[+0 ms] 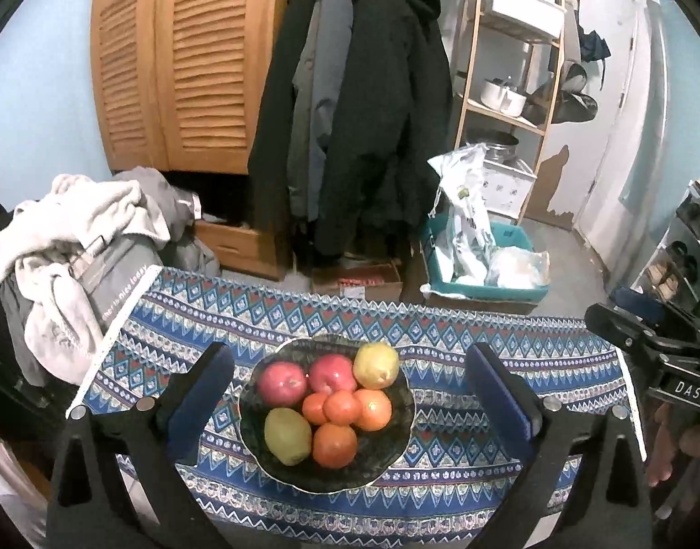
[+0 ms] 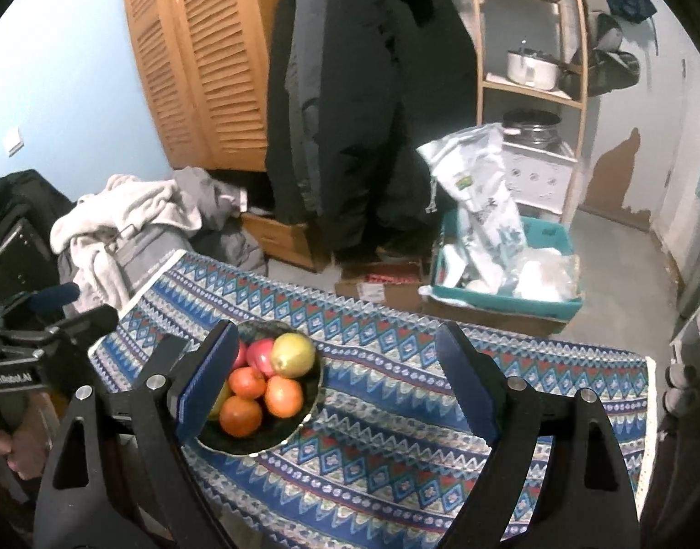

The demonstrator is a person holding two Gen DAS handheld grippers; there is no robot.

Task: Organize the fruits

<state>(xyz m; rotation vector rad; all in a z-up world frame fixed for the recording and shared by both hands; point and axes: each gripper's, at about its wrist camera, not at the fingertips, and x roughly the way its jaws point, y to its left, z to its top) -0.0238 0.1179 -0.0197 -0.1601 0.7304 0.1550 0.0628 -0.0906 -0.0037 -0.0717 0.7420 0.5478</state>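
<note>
The left gripper [image 1: 350, 393] stands with its two blue-padded fingers [image 1: 199, 393] wide apart and nothing clamped, framing the dark plate [image 1: 395, 453] at lower centre of the left wrist view. The plate holds eight fruits: two red apples [image 1: 282, 383], two yellow-green lemons [image 1: 376, 364], and four oranges [image 1: 335, 444] touching one another. It sits on a blue patterned tablecloth [image 1: 441, 494].

The right gripper [image 2: 338, 379] is also spread, gripping nothing, above bare cloth; in its view the plate lies at lower left, partly behind its left finger.

Its body, at the right edge of the left view, reads "DAS". A grey item at left reads "nice today".

Beyond, a teal bin [image 1: 487, 290] holds white bags.
</note>
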